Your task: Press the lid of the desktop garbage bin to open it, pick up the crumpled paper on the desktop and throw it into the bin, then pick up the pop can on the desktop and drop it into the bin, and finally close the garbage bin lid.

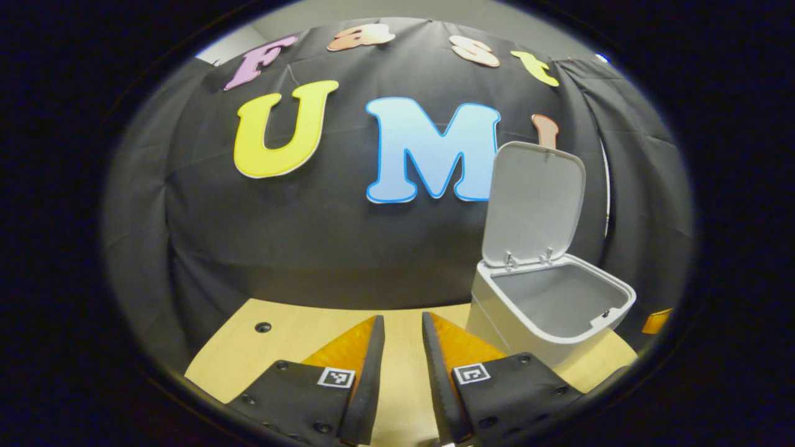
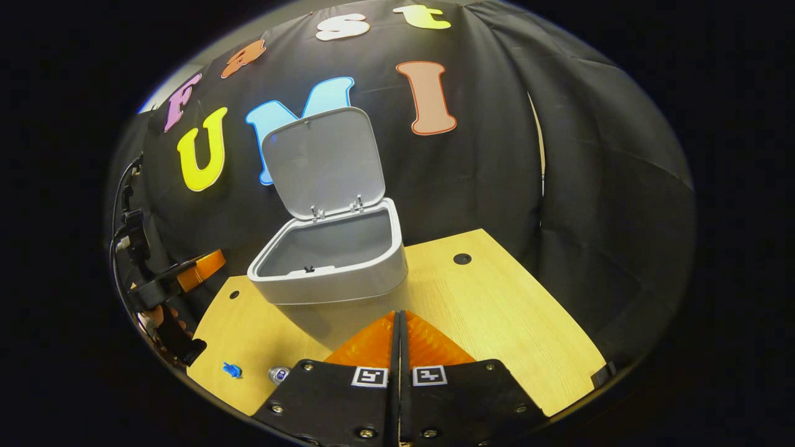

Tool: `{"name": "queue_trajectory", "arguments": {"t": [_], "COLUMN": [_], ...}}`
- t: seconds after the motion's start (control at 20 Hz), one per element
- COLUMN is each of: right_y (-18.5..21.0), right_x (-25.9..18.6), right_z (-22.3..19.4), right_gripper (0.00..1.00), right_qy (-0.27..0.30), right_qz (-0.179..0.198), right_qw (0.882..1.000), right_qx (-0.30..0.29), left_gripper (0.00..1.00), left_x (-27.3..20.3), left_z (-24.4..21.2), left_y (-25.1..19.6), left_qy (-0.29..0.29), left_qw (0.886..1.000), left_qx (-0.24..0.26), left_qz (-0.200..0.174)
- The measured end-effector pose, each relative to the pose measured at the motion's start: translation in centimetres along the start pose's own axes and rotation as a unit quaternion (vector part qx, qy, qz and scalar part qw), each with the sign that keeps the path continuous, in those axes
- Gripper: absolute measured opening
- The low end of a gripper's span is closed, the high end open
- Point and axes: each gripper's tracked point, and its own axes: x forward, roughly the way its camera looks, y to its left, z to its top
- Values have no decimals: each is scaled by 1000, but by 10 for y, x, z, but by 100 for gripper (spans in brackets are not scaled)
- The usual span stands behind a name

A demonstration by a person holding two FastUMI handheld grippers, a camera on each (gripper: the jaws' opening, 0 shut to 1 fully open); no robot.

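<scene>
Bin [image 2: 335, 273] mid-frame on wooden desk [image 2: 497, 310], lid [image 2: 323, 161] up; black cloth [image 2: 559, 186] behind. Left gripper [image 1: 402, 335] slightly parted, right gripper [image 2: 398, 329] closed, both empty.

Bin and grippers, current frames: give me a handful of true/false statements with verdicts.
1. The bin has its lid up. True.
2. The right gripper is wide open. False: its fingers meet, with nothing between them.
3. The left gripper holds the paper. False: its fingers stand a little apart with only the table showing between them.
4. The bin stands on the wooden table. True.
5. In the right gripper view the left gripper shows at the left edge, beside the bin. True.
6. The bin is tipped on its side. False: it stands upright, opening upward.
</scene>
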Motion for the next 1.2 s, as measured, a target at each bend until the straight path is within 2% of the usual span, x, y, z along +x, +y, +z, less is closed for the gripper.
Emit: {"name": "queue_trajectory", "arguments": {"t": [0.05, 0.1, 0.15, 0.2, 0.35, 0.4, 0.45, 0.55, 0.65, 0.7, 0.8, 0.85, 0.9, 1.05, 1.1, 1.2], "right_y": [0, 3, 6, 9, 25, 28, 34, 45, 50, 53, 58, 58, 57, 52, 48, 44], "right_x": [0, 3, 5, 7, 14, 15, 17, 19, 21, 22, 23, 22, 21, 18, 17, 16], "right_z": [-1, -4, -5, -7, -13, -15, -16, -17, -18, -20, -21, -23, -24, -26, -28, -30], "right_gripper": [0, 0, 0, 0, 1, 0, 1, 1, 0, 0, 0, 0, 0, 0, 0, 0], "right_qy": [2, 8, 13, 16, 29, 32, 36, 42, 48, 51, 56, 58, 60, 66, 70, 75], "right_qz": [0, 2, 6, 10, 26, 31, 37, 46, 52, 56, 60, 60, 60, 54, 50, 45], "right_qw": [1000, 1000, 1000, 1000, 999, 999, 998, 997, 997, 996, 995, 995, 995, 994, 994, 993], "right_qx": [-1, -5, -6, -8, -19, -22, -27, -35, -40, -45, -51, -57, -60, -67, -71, -81], "left_gripper": [36, 43, 44, 51, 51, 44, 55, 58, 56, 63, 72, 91, 97, 94, 98, 94], "left_x": [-3, -13, -19, -28, -57, -66, -78, -99, -112, -118, -124, -126, -129, -133, -133, -133], "left_z": [-8, -25, -39, -52, -97, -110, -126, -157, -177, -188, -206, -220, -231, -266, -277, -295], "left_y": [10, 37, 61, 82, 138, 150, 166, 185, 194, 197, 199, 199, 199, 203, 204, 206], "left_qy": [6, 19, 29, 38, 68, 79, 88, 109, 123, 130, 142, 151, 160, 186, 194, 209], "left_qw": [1000, 999, 998, 997, 990, 987, 984, 979, 975, 973, 970, 969, 967, 960, 958, 954], "left_qx": [-5, -10, -6, -5, -15, -17, -16, -24, -31, -36, -39, -40, -40, -38, -42, -49], "left_qz": [8, 33, 54, 72, 126, 139, 156, 173, 183, 188, 191, 192, 195, 205, 209, 210]}}
